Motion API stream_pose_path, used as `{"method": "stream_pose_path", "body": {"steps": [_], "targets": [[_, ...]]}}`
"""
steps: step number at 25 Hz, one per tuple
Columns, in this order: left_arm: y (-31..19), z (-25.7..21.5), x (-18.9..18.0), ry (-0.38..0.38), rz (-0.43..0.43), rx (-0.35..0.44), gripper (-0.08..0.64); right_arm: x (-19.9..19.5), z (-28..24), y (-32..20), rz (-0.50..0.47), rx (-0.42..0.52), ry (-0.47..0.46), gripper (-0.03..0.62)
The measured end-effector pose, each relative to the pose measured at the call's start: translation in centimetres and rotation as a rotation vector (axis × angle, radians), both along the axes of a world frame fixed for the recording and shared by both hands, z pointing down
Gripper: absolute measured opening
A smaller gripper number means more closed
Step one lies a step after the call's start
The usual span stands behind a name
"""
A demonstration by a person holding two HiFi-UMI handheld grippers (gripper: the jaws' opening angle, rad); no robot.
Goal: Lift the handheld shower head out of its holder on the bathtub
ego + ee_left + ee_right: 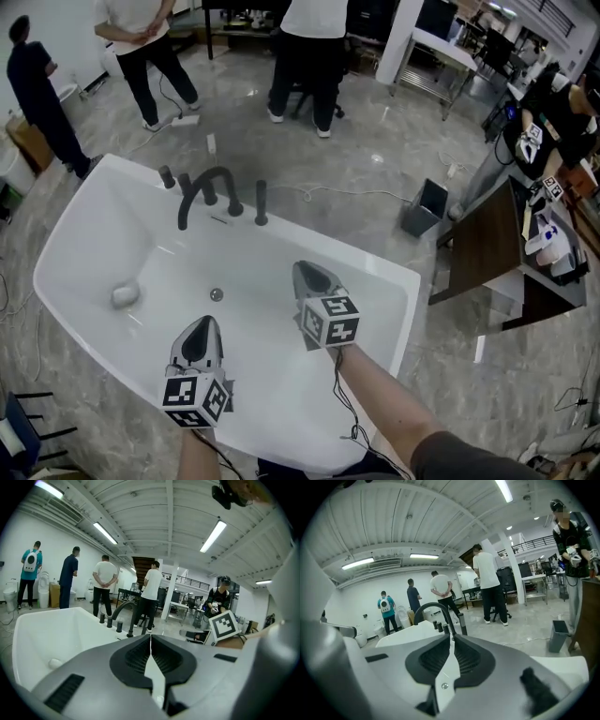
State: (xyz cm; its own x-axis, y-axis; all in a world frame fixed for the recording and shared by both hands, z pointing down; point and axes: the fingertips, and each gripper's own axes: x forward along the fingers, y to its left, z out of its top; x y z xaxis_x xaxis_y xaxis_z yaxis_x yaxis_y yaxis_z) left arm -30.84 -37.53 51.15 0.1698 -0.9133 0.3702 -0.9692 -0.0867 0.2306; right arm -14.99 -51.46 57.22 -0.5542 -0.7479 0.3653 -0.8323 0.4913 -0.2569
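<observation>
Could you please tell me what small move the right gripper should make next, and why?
Probably open the jaws of the right gripper and carry it forward to the handheld shower head, apparently the slim upright rod on the far rim of the bathtub. Its jaws are shut and empty, it hangs over the basin short of that rod, and it is nearer than the left gripper.

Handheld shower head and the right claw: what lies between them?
Nothing stands there: the head view shows only bare white bathtub surface between the right claw and the handheld shower head.
</observation>
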Motion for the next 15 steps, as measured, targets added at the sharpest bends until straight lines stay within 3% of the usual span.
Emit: {"method": "stream_pose_path", "body": {"steps": [7, 15], "targets": [[-3.9, 1.7, 2.4, -0.006, -0.022, 0.001, 0.017, -0.4, 2.3, -4.5, -0.074, 0.02, 0.014, 0.029], [-8.1, 4.5, 1.3, -0.005, -0.014, -0.011, 0.017, -3.3, 6.2, -9.1, -0.12, 0.014, 0.046, 0.031]]}}
